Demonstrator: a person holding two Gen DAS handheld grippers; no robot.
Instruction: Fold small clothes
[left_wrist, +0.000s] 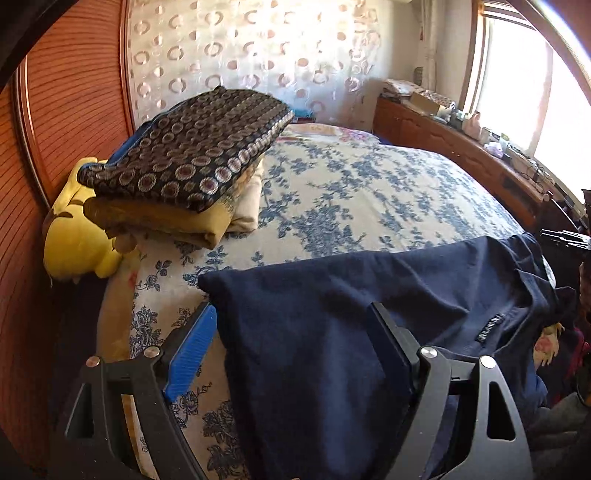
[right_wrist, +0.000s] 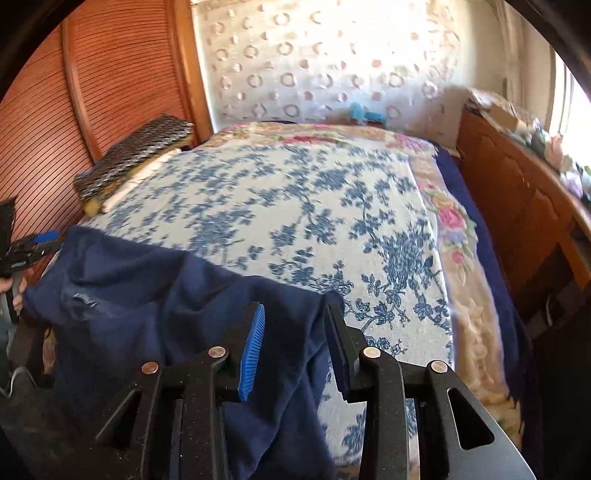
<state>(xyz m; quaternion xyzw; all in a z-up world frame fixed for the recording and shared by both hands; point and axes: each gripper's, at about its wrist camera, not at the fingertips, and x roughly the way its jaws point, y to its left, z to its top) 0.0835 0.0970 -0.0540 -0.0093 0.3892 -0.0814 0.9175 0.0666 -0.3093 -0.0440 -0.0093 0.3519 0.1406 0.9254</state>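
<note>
A navy blue garment (left_wrist: 332, 325) with a small neck label lies spread at the near edge of the bed and hangs over it; it also shows in the right wrist view (right_wrist: 177, 295). My left gripper (left_wrist: 295, 332) is open, its jaws wide apart around the garment's left part, with the cloth lying between them. My right gripper (right_wrist: 295, 332) is open, with the garment's right corner lying between its jaws. The left gripper also shows at the far left of the right wrist view (right_wrist: 33, 247).
The bed has a blue floral cover (left_wrist: 351, 192). A stack of folded patterned blankets (left_wrist: 184, 158) and a yellow plush toy (left_wrist: 74, 236) sit at the left by a wooden louvred wall (left_wrist: 74, 92). A cluttered wooden sideboard (left_wrist: 461, 147) runs along the right under a window.
</note>
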